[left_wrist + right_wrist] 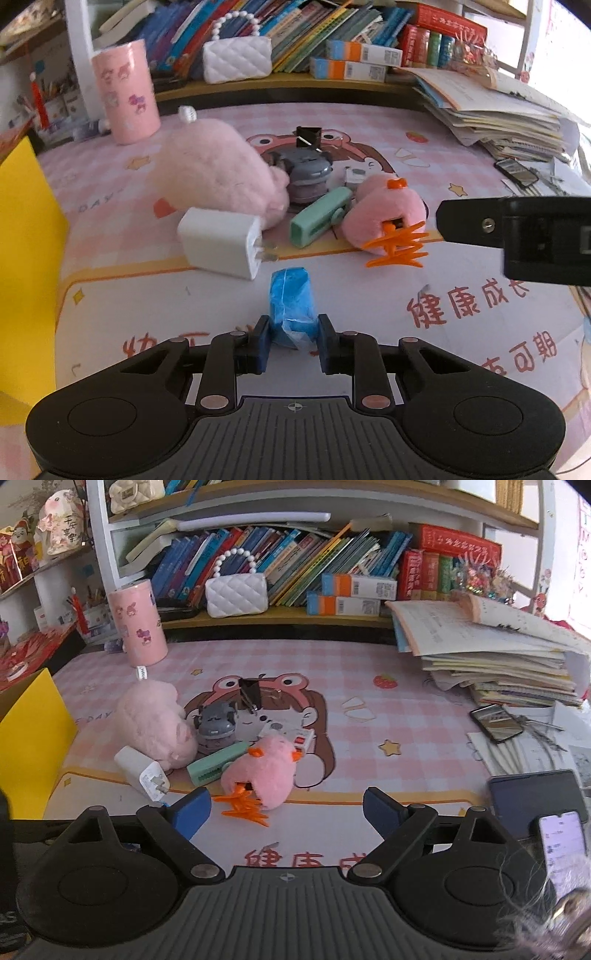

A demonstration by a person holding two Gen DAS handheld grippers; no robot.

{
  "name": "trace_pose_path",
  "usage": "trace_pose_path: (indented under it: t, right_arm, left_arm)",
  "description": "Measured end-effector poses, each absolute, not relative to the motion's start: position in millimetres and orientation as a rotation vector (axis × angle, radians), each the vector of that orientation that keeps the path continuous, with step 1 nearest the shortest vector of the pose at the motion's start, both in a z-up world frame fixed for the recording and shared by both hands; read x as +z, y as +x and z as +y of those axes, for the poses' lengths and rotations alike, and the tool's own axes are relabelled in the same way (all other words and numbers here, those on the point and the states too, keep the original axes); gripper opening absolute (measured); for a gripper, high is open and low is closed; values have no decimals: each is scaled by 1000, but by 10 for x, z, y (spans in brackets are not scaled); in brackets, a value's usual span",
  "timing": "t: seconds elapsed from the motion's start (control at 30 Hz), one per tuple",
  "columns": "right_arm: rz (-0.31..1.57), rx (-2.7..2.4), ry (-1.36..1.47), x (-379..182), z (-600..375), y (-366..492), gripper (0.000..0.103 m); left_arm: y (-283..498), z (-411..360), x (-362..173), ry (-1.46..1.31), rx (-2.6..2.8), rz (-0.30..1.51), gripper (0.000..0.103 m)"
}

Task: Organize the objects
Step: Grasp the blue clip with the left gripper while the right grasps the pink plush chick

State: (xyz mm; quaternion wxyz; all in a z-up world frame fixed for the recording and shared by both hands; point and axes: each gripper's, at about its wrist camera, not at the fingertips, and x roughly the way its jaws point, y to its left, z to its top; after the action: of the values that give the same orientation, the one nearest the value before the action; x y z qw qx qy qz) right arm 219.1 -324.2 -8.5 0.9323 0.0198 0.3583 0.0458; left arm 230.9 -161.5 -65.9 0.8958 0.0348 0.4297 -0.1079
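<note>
The blue wrapped packet (291, 306) lies on the pink desk mat (369, 295), at the near edge of the clutter, and the left gripper (291, 341) has its blue pads pressed against the packet's near end, one on each side. I judge this a pinch taken low and at the end because the packet lies lengthwise toward the gripper, so that is the narrowest place to catch it.

Just beyond the packet sits a white charger (221, 242), prongs toward it, close but apart. Behind the charger rests a large pink plush (218, 173); to the right of the packet, farther back, a mint green clip-like thing (317, 216) leans against a smaller pink plush (384, 218) with orange plastic feet (397, 249).

The right gripper (286, 810) hangs with its jaws spread wide and nothing between them, above the mat on the packet's right, probably waiting for its own pick. A yellow box (26, 258) stands left of the packet, a likely place to sort into.
</note>
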Motion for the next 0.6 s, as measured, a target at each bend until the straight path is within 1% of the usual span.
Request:
trace_pose_path:
  t: [0.03,0.1,0.17,0.2,0.4,0.43,0.47,0.5,0.53,0.6]
  right_arm:
    - [737,98,40,-99,-3229,2206,89]
    - [742,107,41,-128,-3199,2229,89]
    - [751,114,37,-152,-3181,2257,89]
    - [752,116,35,-157,-3171,2266,89]
    - [749,117,36,-150,-3176,2339,90]
    - [748,115,41,-153,-3183,2364,90]
    - [749,111,44,-158,-3187,2393,91]
    - [750,108,47,-164,-3190,2431,91]
    - [751,108,49,-172,-3185,2475,91]
    - [760,112,50,-199,-3165,2573,92]
  left_arm:
    - [2306,-1592,-656,63,-223,894,26]
    - [2303,-1550,-664,43,-210,890,36]
    - [2322,-1555,-676,48,-209,887,68]
    - [2336,-1556,-681,52,-199,883,69]
    - [2441,-1556,-707,39,-177,879,66]
    - [2451,-1555,-708,40,-166,875,59]
    - [2456,-1557,-708,49,-154,869,46]
    - [2460,-1560,-708,70,-142,863,39]
    - [2465,-1553,-705,87,-144,856,29]
    - [2472,-1531,-689,109,-158,864,27]
